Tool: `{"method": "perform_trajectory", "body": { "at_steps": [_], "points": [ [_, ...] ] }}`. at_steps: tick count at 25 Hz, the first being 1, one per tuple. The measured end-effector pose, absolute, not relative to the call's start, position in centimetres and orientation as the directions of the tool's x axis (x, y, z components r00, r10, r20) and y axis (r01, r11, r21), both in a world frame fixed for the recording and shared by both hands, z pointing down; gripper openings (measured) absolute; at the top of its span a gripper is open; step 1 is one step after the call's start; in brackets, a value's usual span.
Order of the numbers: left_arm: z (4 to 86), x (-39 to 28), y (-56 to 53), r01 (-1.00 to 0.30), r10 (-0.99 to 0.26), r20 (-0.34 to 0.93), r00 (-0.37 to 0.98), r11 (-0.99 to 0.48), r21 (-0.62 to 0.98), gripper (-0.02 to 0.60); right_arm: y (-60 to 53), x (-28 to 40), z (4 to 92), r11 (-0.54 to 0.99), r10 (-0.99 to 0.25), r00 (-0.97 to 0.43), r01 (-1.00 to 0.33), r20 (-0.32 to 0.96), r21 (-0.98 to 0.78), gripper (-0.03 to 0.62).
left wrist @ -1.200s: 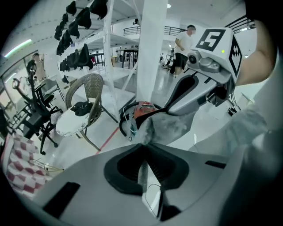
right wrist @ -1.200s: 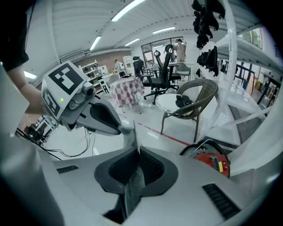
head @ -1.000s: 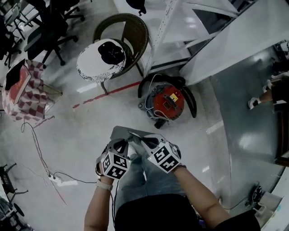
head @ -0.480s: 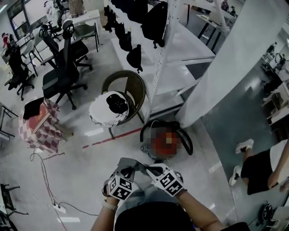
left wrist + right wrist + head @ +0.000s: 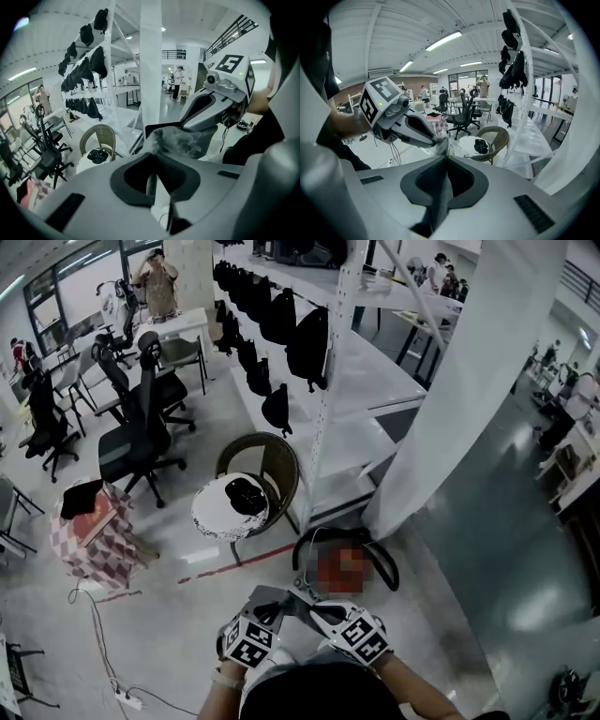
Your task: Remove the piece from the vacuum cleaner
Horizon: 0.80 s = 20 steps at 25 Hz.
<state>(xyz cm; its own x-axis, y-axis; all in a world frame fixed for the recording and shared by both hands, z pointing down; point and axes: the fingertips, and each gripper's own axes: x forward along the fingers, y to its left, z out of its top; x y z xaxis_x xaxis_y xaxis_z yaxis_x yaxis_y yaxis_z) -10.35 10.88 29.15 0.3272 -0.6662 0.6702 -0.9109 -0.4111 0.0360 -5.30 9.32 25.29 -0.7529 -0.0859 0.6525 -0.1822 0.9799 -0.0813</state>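
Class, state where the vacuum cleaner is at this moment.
In the head view, the vacuum cleaner stands on the floor low in the middle, at the foot of the white pillar and just right of the wicker chair.

Matt piece [image 5: 267, 598], wicker chair [image 5: 281, 465], glossy floor [image 5: 487, 549]

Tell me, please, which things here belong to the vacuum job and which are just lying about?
Job in hand:
- piece, gripped by both the left hand-held gripper and the right hand-held gripper
- vacuum on the floor

Just lying about:
- wicker chair with a cap on it
- office chairs
- checked stool
- rack of bags
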Motion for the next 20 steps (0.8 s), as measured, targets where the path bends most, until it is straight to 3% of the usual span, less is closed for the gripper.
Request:
{"method": "perform_trajectory", "body": {
  "at_steps": [20],
  "points": [
    [24.1,-13.4,11.8,-0.928,-0.748,0.608,0.265,-0.37,-0.051,0.048,10.4,-8.6,20.2,0.987,-0.112,-0.803,-0.157,0.585,-0.027,0.041]
  ]
}}
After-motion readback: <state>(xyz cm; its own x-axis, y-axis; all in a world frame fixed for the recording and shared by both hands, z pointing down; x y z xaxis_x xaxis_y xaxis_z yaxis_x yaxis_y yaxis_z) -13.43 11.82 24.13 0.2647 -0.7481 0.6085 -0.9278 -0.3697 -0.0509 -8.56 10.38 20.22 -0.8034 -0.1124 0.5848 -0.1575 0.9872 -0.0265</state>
